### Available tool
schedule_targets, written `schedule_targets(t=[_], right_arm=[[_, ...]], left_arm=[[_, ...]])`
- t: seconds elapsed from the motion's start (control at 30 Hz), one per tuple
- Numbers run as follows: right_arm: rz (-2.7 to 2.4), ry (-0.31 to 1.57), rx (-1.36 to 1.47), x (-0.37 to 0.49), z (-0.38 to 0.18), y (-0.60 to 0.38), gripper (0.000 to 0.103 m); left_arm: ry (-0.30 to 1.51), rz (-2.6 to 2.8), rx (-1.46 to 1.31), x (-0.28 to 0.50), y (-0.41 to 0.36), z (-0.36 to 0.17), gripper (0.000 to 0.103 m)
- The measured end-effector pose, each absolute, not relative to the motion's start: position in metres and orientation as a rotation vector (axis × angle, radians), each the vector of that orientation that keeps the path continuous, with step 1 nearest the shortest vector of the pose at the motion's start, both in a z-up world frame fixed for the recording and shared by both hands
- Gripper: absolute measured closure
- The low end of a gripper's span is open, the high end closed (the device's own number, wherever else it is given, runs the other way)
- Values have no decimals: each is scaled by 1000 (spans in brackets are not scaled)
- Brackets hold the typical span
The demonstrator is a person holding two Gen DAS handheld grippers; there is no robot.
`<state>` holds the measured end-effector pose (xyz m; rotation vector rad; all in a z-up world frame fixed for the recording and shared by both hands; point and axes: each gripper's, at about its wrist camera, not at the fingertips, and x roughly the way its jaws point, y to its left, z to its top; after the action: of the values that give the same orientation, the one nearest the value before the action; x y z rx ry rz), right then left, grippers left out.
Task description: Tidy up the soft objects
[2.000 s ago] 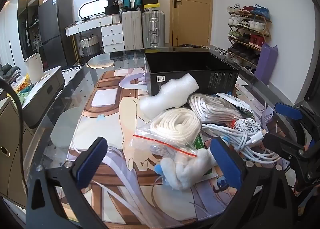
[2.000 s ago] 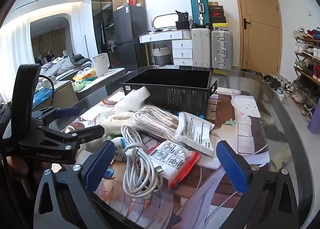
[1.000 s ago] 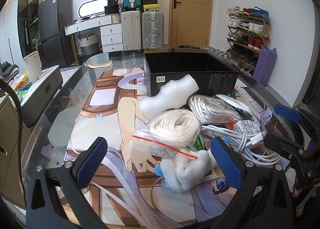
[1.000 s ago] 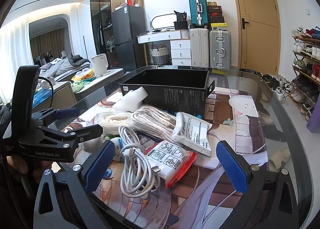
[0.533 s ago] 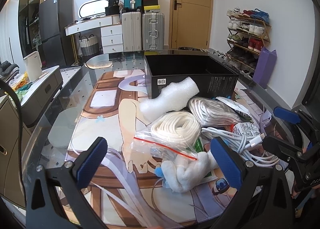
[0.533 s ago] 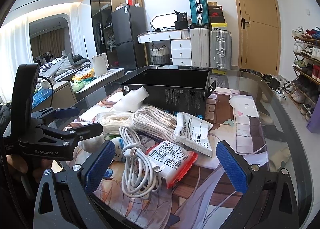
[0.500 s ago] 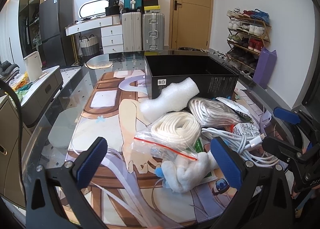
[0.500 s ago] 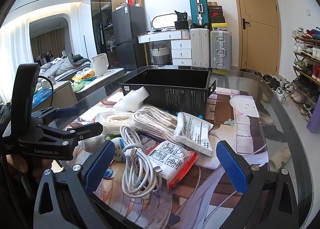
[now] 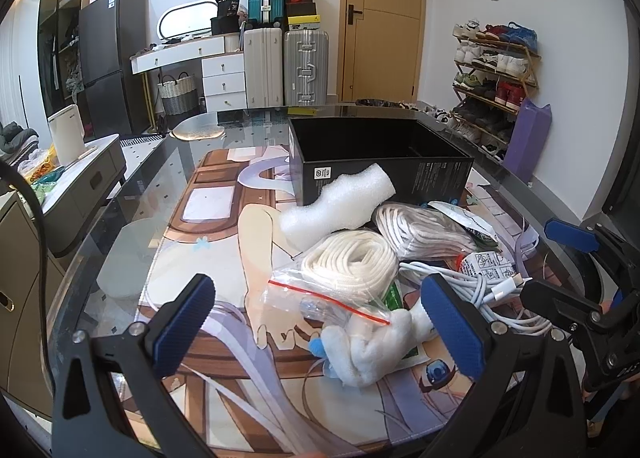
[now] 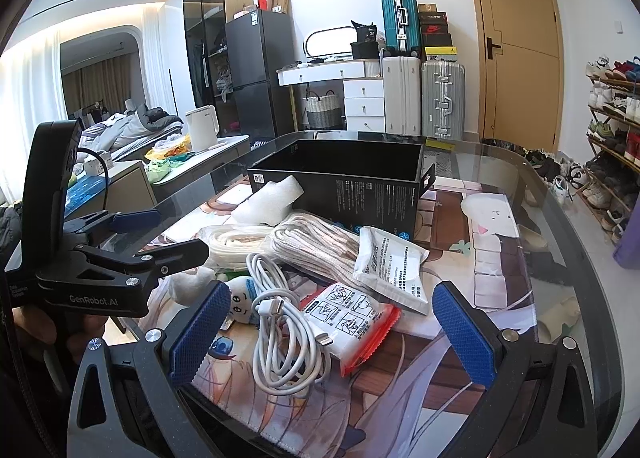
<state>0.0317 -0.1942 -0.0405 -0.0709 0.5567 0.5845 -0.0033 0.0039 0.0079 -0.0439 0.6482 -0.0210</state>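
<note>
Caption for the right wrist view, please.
Open right gripper hovers over white cable and packets before an empty black box.

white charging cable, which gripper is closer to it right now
Right. The right gripper hangs open right over the white charging cable, which lies between its jaws. The left gripper, also open, sits to the cable's left, over the plush toy.

Glossy glass table [image 9: 132, 194]; fuzzy, probably plush toy [image 9: 368, 342].

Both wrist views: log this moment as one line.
left hand-held gripper: open, empty, over plush | right hand-held gripper: open, empty, over cable | box: empty | pile: unsorted
</note>
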Motion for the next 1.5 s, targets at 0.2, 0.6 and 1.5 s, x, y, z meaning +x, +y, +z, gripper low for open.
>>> schedule_targets(t=[0.2,0.6,1.5], right_arm=[[575,567,-68,31,-41,-196,0],[564,581,-65,30,-41,-201,0],[657,609,-176,24,-51,-176,6]], left_arm=[[648,-17,-48,-3,4,8,0],[657,-18,-61,1,11,5,0],[656,-31,-75,1,18,5,0]])
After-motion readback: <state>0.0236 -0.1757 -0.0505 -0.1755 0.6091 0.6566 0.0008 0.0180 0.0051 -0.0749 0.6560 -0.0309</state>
